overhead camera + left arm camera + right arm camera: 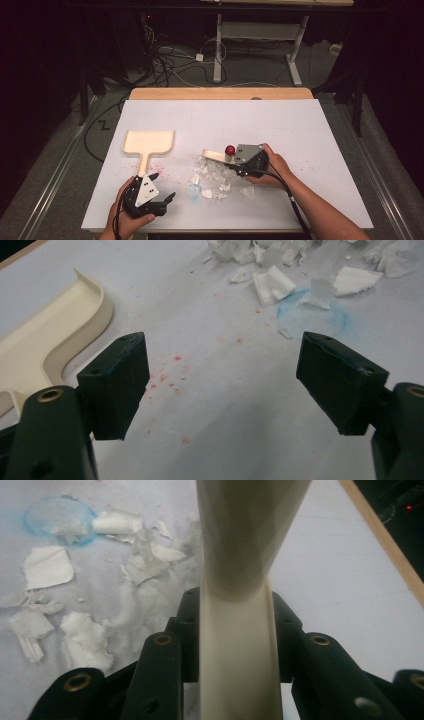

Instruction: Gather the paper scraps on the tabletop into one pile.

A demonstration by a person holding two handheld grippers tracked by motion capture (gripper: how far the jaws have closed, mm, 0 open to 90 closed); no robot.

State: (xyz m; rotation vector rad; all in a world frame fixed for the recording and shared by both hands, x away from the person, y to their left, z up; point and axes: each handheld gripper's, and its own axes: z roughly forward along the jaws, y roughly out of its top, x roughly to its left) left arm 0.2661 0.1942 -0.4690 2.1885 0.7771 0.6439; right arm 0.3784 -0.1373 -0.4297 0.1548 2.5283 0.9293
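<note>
A cream dustpan lies on the white table cover, its handle pointing toward my left gripper. That gripper rests near the front edge, open and empty, just right of the handle. In the left gripper view the dustpan lies left of the wide-apart jaws of the left gripper. My right gripper is shut on the handle of a cream sweeping tool with a red knob beside it. The tool's handle runs up between the shut jaws of the right gripper. Torn white paper scraps lie below the tool.
A blue stain marks the cover among the scraps, and the blue stain sits ahead of the left jaws. Red specks dot the cover near the dustpan. A wooden table edge runs along the back.
</note>
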